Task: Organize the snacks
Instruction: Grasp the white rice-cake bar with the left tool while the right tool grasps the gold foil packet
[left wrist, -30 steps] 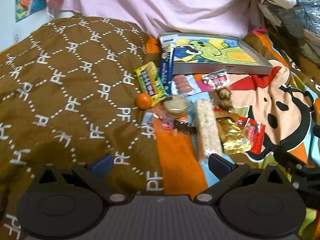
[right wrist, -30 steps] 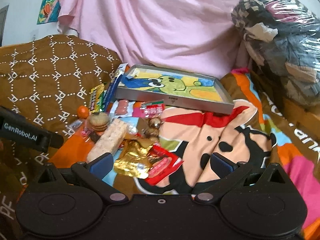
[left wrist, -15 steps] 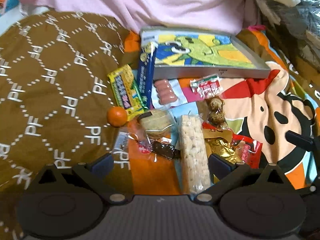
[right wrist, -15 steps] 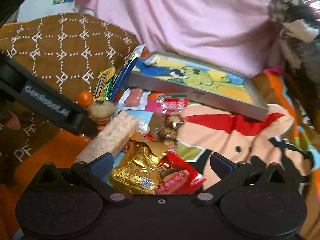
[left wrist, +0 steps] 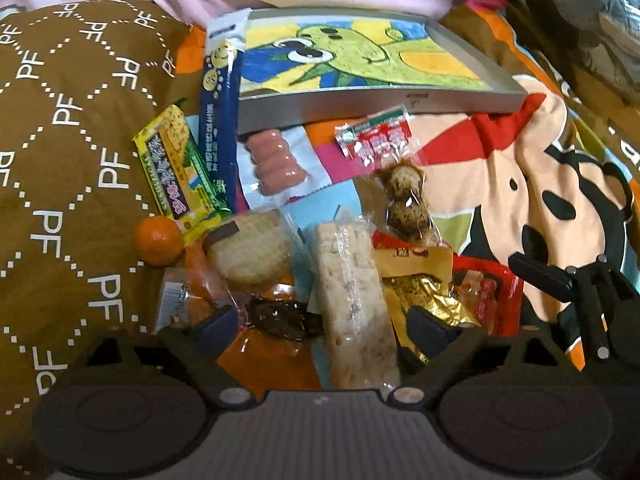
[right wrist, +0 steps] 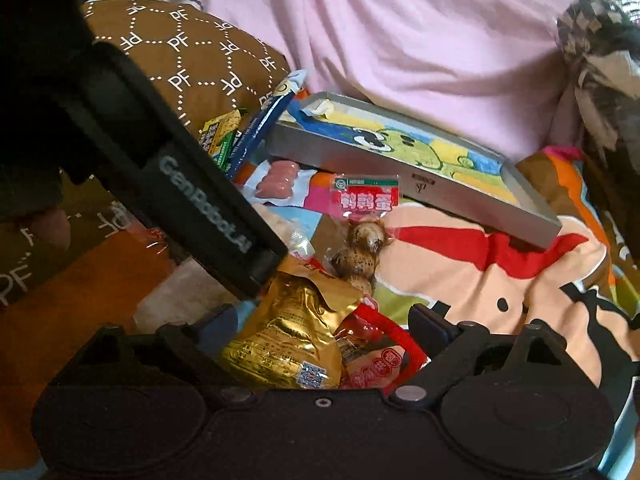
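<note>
A pile of wrapped snacks lies on a cartoon blanket in front of a silver tray [left wrist: 380, 100] with a cartoon picture inside. My left gripper [left wrist: 322, 322] hangs low over the pile, jaws closing, with a pale rice bar [left wrist: 352, 308] and a dark wrapped snack [left wrist: 284, 320] between its fingers; the pads do not press on either. My right gripper [right wrist: 324, 324] is also closing, with a gold pouch [right wrist: 288, 344] and a red packet [right wrist: 376, 360] between its fingers, untouched. The left gripper's black body [right wrist: 200, 200] crosses the right wrist view.
A mandarin [left wrist: 158, 240], a yellow corn packet [left wrist: 176, 172], a long blue packet [left wrist: 218, 112], a sausage pack [left wrist: 276, 160], a round cookie [left wrist: 248, 252] and packed quail eggs [left wrist: 404, 196] lie around. A brown patterned cushion [left wrist: 80, 120] is at left, pink cloth behind.
Both grippers have come forward and down onto the snack pile, and their jaws have narrowed slightly. The left gripper's body now cuts across the right wrist view.
</note>
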### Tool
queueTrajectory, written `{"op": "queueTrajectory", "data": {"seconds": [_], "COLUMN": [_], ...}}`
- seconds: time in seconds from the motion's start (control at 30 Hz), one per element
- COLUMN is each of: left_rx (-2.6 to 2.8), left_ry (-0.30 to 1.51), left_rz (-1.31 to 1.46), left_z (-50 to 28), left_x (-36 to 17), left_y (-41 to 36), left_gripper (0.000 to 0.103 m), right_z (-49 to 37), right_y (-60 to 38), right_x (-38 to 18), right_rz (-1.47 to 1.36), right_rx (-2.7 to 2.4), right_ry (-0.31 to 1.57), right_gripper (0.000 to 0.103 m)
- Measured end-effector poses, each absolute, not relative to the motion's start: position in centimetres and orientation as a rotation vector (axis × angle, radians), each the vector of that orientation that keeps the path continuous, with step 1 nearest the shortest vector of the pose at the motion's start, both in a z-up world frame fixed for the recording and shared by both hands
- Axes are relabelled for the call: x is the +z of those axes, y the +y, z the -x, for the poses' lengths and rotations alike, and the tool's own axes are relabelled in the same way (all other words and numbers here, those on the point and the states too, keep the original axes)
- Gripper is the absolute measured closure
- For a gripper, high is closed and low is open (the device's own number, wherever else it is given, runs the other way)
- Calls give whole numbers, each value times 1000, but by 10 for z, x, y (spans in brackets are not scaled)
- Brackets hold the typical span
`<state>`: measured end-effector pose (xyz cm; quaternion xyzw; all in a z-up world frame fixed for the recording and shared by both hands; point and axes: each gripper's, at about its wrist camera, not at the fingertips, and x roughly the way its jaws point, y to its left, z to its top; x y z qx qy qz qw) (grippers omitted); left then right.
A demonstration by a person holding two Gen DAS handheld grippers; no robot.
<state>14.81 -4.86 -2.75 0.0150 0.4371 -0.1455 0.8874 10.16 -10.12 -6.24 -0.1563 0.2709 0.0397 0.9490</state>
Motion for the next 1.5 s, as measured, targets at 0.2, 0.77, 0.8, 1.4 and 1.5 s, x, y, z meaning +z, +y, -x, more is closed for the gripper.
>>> {"op": "queueTrajectory", "data": {"seconds": [0.2, 0.77, 0.8, 1.4, 1.5], "left_rx": [-311, -314, -314, -291, -286], "left_ry": [933, 1047, 1051, 1105, 1116], "left_rz": [-21, 26, 37, 149, 159], "left_z": [-149, -164, -165, -140, -135], "left_x": [-29, -38, -38, -33, -33], "left_y": [-50, -59, -57, -27, -26], "left_gripper": [30, 65, 65, 67, 67], "right_z": [-104, -118, -119, -110, -108], "right_y": [-103, -109, -110, -106, -111], "right_x": [-66, -76, -77, -72, -68], "right_rz": [290, 231, 221, 258, 220], "right_rx": [91, 93, 96, 100, 104], "right_ry": [587, 672, 673, 750, 758], "right_gripper": [24, 28, 28, 50, 56]}}
